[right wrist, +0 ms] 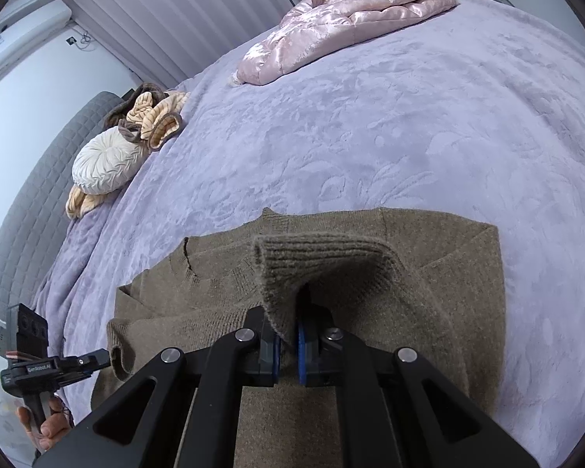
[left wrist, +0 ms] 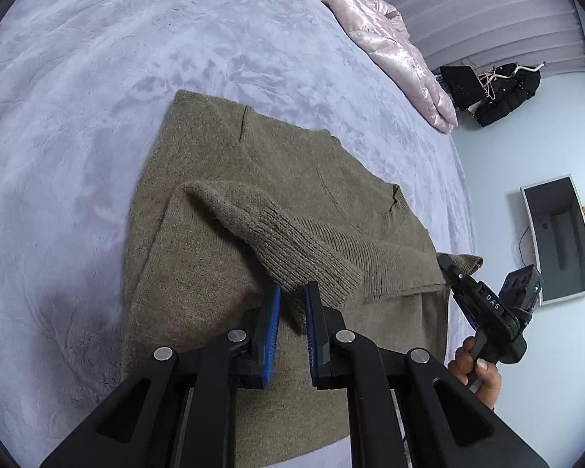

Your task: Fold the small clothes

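The olive-brown knit sweater [left wrist: 198, 273] lies flat on the lavender bed cover [left wrist: 97, 78], close to the near edge of the bed and well apart from the pink quilted jacket [left wrist: 390, 39] up at 1 o'clock.

The left gripper [left wrist: 292, 319] is clamped on the ribbed cuff of one sleeve [left wrist: 315, 269]. A corner of the knit drops between its blue pads, and the sleeve slants back across the body toward 10 o'clock. The right gripper [right wrist: 288, 347] is pinched tight on the other cuff [right wrist: 323, 261], which stands up in a peak just beyond its fingers at 12 o'clock. A bare hand [left wrist: 475, 370] holds that tool's handle at 4 o'clock in the left view.

To my eye the fold is in its early half. The body is spread and smoothed, and both sleeves are gathered in over the torso, but neither is laid down and let go yet. The torso itself looks unfolded, so halving it is what remains.

In the right wrist view the sweater's long axis seems to run from 6 o'clock away toward 12, ending in a straight far edge. In the left view it leans from 6 toward 11. Small notches show along the far edges, but I cannot tell for certain which end is the neck and which the hem.
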The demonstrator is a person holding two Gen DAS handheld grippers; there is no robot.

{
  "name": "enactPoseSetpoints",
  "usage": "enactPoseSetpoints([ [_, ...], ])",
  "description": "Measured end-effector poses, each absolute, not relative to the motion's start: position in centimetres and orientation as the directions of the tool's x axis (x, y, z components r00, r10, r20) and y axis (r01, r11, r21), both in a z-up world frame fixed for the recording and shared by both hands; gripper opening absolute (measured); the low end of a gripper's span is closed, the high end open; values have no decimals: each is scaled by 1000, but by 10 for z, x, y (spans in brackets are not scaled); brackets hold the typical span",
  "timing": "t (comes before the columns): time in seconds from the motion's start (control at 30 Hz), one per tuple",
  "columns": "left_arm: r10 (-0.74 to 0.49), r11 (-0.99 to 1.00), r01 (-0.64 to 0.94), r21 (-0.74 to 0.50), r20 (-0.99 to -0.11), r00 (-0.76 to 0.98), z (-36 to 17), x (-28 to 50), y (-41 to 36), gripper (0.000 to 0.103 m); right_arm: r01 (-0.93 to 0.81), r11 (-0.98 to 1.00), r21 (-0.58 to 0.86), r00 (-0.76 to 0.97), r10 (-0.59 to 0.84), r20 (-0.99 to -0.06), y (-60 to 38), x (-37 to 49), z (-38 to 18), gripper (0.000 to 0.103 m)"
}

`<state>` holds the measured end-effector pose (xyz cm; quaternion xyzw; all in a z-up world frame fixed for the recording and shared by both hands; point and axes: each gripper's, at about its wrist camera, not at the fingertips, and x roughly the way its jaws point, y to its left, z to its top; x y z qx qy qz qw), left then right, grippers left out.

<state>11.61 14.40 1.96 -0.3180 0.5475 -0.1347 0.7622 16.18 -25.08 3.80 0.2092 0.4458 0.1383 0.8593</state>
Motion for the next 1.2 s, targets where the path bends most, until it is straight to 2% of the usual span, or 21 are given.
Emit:
enactPoseSetpoints([
  [0.07, -569, 736, -159, -658, -729, 381, 19, 117, 142, 13, -55, 869, 492, 565, 433, -702, -252, 159, 39, 7],
  [0.17, -628, 646, -184, -741, -653, 423, 21, 110, 144, 13, -66, 871, 487, 562, 436, -703, -251, 155, 40, 7],
  [0.2, -640, 627, -151, -764, -617, 459, 29, 102, 144, 8, -68, 871, 486, 561, 436, -703, -251, 154, 39, 7],
  [0.23, -594, 681, -78, -728, -611, 524, 48, 88, 140, 0, -66, 870, 489, 560, 438, -703, -252, 153, 38, 7],
  [0.3, -432, 819, -65, -570, -686, 586, 72, 74, 127, 0, -64, 868, 492, 558, 439, -704, -253, 151, 37, 7],
  [0.37, -396, 840, -93, -534, -722, 568, 68, 78, 123, 1, -68, 868, 492, 557, 442, -703, -253, 150, 36, 7],
  [0.47, -350, 852, -225, -472, -834, 426, 44, 96, 123, 1, -68, 866, 495, 557, 445, -701, -252, 151, 37, 7],
  [0.5, -356, 853, -227, -470, -842, 405, 39, 101, 121, 1, -70, 864, 499, 560, 448, -697, -252, 150, 38, 7],
  [0.57, -457, 798, -224, -560, -804, 381, 31, 107, 118, 1, -73, 862, 502, 562, 452, -693, -251, 149, 39, 7],
  [0.63, -612, 670, -175, -721, -670, 420, 40, 103, 118, 1, -76, 861, 502, 559, 454, -694, -250, 148, 38, 7],
  [0.67, -586, 702, -106, -705, -656, 476, 57, 96, 113, 1, -75, 862, 501, 558, 453, -696, -251, 148, 38, 7],
  [0.7, -462, 807, -76, -586, -706, 537, 79, 86, 104, 0, -74, 861, 503, 557, 454, -695, -252, 147, 37, 7],
  [0.73, -389, 855, -77, -513, -733, 559, 88, 84, 97, 0, -74, 860, 505, 556, 456, -695, -253, 145, 37, 7],
  [0.8, -373, 862, -75, -502, -727, 577, 88, 86, 92, 1, -74, 858, 508, 556, 458, -693, -255, 144, 36, 7],
  [0.83, -324, 878, -106, -467, -742, 587, 87, 85, 90, 3, -75, 857, 509, 553, 461, -694, -255, 145, 35, 7],
  [0.87, -258, 893, -169, -416, -783, 566, 85, 89, 90, 9, -75, 858, 509, 552, 460, -695, -255, 145, 35, 7],
  [0.9, -210, 900, -221, -375, -819, 534, 80, 93, 90, 32, -76, 857, 511, 553, 462, -693, -255, 145, 36, 7],
  [0.93, -210, 890, -239, -388, -815, 540, 77, 95, 95, 51, -78, 855, 513, 555, 465, -690, -255, 145, 36, 7],
  [1.0, -241, 839, -272, -471, -770, 591, 75, 89, 112, 63, -79, 853, 516, 556, 468, -687, -254, 144, 37, 7],
  [1.1, -300, 744, -300, -597, -700, 648, 74, 78, 134, 103, -84, 853, 516, 556, 470, -686, -253, 143, 39, 7],
  [1.2, -289, 738, -297, -606, -682, 672, 78, 80, 141, 103, -88, 854, 513, 555, 470, -687, -253, 142, 39, 7],
])
